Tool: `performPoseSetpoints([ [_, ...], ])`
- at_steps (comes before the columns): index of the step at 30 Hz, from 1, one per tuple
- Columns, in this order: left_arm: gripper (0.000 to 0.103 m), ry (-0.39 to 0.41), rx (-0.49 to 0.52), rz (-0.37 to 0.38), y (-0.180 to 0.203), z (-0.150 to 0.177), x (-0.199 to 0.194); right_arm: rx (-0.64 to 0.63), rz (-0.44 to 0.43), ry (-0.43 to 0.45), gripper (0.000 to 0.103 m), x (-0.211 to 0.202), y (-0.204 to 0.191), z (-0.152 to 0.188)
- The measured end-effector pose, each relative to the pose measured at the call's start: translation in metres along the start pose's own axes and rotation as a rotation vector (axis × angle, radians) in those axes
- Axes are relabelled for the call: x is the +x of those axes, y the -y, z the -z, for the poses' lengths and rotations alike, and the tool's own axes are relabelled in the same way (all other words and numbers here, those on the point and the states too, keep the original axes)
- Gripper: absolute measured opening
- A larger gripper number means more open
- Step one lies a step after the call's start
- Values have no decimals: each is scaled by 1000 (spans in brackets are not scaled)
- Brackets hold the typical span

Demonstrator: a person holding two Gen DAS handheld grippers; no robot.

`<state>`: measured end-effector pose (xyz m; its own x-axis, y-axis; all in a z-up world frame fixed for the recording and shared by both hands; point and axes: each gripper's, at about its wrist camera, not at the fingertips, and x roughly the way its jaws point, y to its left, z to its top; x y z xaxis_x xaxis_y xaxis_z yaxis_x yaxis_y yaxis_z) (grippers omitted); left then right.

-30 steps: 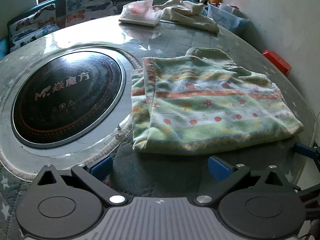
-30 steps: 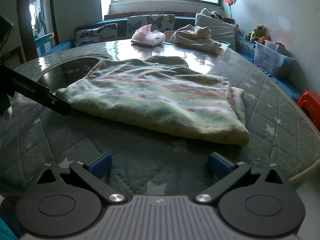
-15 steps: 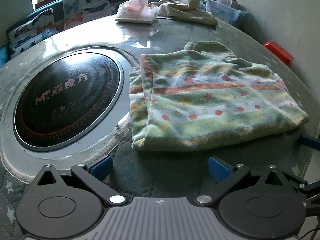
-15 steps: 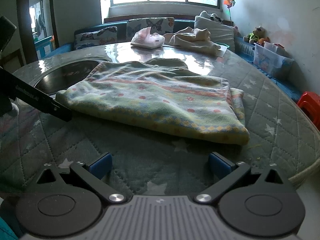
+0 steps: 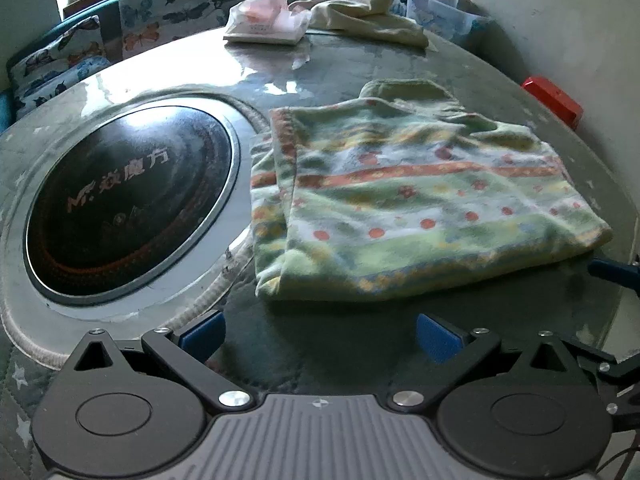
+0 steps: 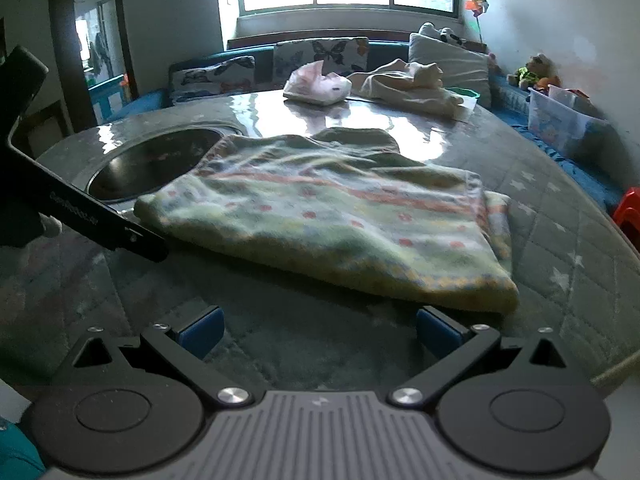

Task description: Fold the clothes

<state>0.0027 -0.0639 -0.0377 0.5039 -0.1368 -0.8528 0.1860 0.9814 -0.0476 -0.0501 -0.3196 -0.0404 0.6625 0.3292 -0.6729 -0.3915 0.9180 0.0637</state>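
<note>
A folded green garment with orange stripes and red dots lies flat on the round quilted table. It also shows in the right wrist view. My left gripper is open and empty, just short of the garment's near edge. My right gripper is open and empty, close to the garment's near hem, its right pad almost at the fold. The left gripper's body shows at the left of the right wrist view, near the garment's corner.
A round black glass hotplate is set into the table left of the garment. A tissue pack and a cream cloth lie at the far side. A red stool stands beyond the table edge.
Both grippers have moved a little closer to the garment's near edge. The garment has not moved and both stay open.
</note>
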Motion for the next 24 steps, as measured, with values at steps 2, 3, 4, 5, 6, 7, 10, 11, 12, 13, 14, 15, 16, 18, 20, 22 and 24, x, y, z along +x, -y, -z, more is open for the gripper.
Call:
performPoseSetpoints([
  [2, 103, 9, 7, -7, 1, -1, -2, 0, -12, 10, 103, -1, -1, -4],
  [3, 103, 12, 9, -8, 1, -1, -3, -4, -15, 13, 103, -1, -1, -7],
  [4, 103, 14, 8, -8, 1, -2, -4, -8, -18, 18, 103, 0, -2, -9],
  [5, 103, 17, 9, -7, 1, -3, -5, -12, -20, 23, 103, 0, -2, -11],
  [6, 103, 21, 9, -6, 1, -3, -6, -16, -23, 26, 103, 0, -3, -13],
  [7, 103, 24, 9, -5, 0, -4, -6, -16, -26, 27, 103, 1, -3, -15],
  [10, 103, 31, 9, -6, 0, -6, -8, -13, -40, 27, 103, 2, -3, -20],
  [11, 103, 34, 9, -6, -1, -7, -9, -10, -44, 26, 103, 3, -3, -21],
  [12, 103, 38, 8, -2, 0, -8, -10, -10, -44, 26, 103, 4, -4, -21],
  [13, 103, 42, 8, 1, 0, -9, -10, -9, -42, 26, 103, 4, -4, -21],
  [14, 103, 46, 7, 5, 1, -10, -11, -8, -40, 27, 103, 5, -5, -21],
  [15, 103, 52, 7, 10, 2, -11, -12, -4, -40, 30, 103, 5, -5, -21],
  [16, 103, 55, 7, 16, 4, -12, -12, 1, -38, 36, 103, 5, -4, -22],
  [18, 103, 61, 11, 25, 7, -15, -12, 12, -35, 48, 103, 5, -4, -22],
  [20, 103, 66, 15, 31, 10, -17, -12, 19, -39, 56, 103, 4, -3, -24],
  [22, 103, 68, 17, 34, 14, -19, -11, 25, -39, 62, 103, 3, -2, -25],
  [24, 103, 70, 21, 37, 17, -21, -11, 31, -36, 66, 103, 4, -1, -25],
])
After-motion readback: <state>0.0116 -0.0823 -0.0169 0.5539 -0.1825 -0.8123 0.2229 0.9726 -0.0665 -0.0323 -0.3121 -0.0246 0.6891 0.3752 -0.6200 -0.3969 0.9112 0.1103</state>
